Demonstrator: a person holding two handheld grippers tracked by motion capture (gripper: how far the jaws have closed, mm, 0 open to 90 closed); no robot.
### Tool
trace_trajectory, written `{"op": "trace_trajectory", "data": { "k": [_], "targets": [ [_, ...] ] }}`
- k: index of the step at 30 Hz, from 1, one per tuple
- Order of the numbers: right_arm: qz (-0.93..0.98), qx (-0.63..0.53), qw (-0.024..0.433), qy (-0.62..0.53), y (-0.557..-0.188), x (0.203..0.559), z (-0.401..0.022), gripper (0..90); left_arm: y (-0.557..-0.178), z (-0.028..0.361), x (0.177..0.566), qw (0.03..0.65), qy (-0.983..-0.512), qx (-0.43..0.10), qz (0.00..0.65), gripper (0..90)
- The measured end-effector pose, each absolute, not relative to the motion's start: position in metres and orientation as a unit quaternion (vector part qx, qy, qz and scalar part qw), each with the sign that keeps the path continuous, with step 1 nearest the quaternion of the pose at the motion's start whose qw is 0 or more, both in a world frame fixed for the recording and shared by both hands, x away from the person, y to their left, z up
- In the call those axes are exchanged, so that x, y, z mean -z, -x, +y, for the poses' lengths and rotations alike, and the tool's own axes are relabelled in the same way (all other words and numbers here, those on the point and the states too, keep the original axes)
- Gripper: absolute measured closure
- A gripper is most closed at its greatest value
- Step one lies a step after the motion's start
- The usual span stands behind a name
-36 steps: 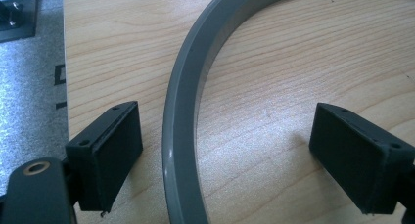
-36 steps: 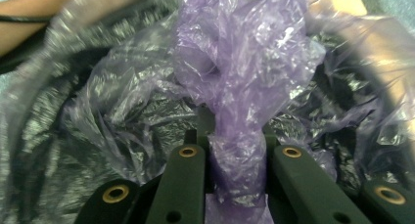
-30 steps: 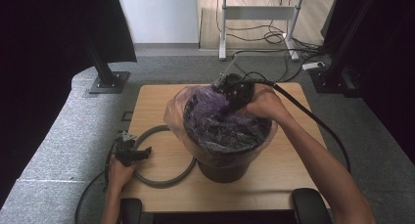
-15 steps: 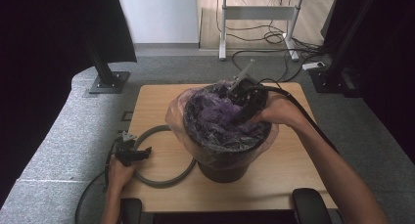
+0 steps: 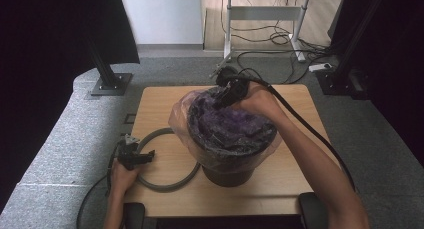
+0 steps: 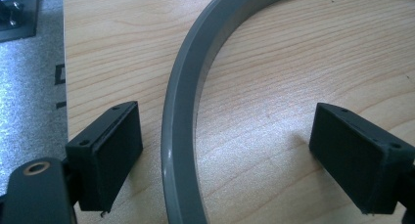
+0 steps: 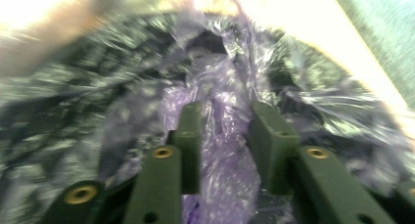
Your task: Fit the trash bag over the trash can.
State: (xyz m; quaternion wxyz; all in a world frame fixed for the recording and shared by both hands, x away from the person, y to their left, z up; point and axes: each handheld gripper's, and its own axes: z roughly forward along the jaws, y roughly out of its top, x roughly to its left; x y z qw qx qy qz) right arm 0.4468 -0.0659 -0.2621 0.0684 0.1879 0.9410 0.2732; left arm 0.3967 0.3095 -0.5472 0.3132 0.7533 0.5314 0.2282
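Note:
A dark bin [image 5: 230,170] stands mid-table, lined with a crumpled purple plastic bag [image 5: 225,126] whose clear edge hangs over the rim. My right gripper [image 5: 221,100] reaches in at the bin's far rim. In the right gripper view, blurred by motion, its jaws [image 7: 227,121] pinch a bunched fold of the purple bag [image 7: 220,185]. A grey ring [image 5: 162,187] lies flat on the wood to the left of the bin. My left gripper [image 5: 146,156] rests low at the ring's left side, open, one jaw on either side of the ring's band [image 6: 178,116].
The wooden table [image 5: 165,104] is small, with grey padded floor off its left edge. A thick black cable [image 5: 300,124] trails from the right gripper over the table's right side. Stand feet and loose cables lie on the floor beyond the far edge.
The right hand swung right, then back left along the bin's far rim, dragging the bag fold with it. The left gripper stayed put.

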Motion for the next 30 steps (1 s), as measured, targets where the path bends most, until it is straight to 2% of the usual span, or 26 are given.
{"op": "trace_trajectory", "data": {
  "k": [6, 11, 12, 15, 16, 22, 24, 27, 30],
  "targets": [
    [0.96, -0.191, 0.057, -0.197, -0.462, 0.308, -0.057, 75.0, -0.397, 0.309, 0.547, 0.314, -0.752, -0.228, 0.532, 12.1],
    [0.971, -0.141, 0.062, -0.181, -0.455, 0.323, -0.062, 75.4, -0.397, 0.309, 0.547, 0.314, -0.753, -0.228, 0.532, 12.1],
    [0.972, -0.139, 0.066, -0.179, -0.452, 0.32, -0.065, 74.0, -0.397, 0.309, 0.547, 0.314, -0.753, -0.228, 0.532, 12.1],
    [0.97, -0.151, 0.085, -0.173, -0.442, 0.303, -0.072, 56.7, -0.397, 0.309, 0.547, 0.314, -0.753, -0.228, 0.532, 12.2],
    [0.968, -0.157, 0.097, -0.172, -0.439, 0.295, -0.074, 53.9, -0.397, 0.309, 0.547, 0.314, -0.753, -0.228, 0.532, 12.1],
    [0.946, -0.254, 0.088, -0.18, -0.433, 0.26, -0.076, 44.6, -0.397, 0.309, 0.547, 0.313, -0.753, -0.228, 0.532, 12.2],
    [0.939, -0.278, 0.085, -0.186, -0.437, 0.258, -0.071, 46.3, -0.397, 0.309, 0.547, 0.313, -0.753, -0.228, 0.532, 12.1],
    [0.937, -0.277, 0.088, -0.195, -0.451, 0.263, -0.059, 60.0, -0.397, 0.309, 0.547, 0.313, -0.753, -0.228, 0.532, 12.1],
    [0.94, -0.257, 0.083, -0.209, -0.469, 0.279, -0.046, 65.5, -0.397, 0.309, 0.547, 0.314, -0.753, -0.228, 0.532, 12.1]
  ]
}}
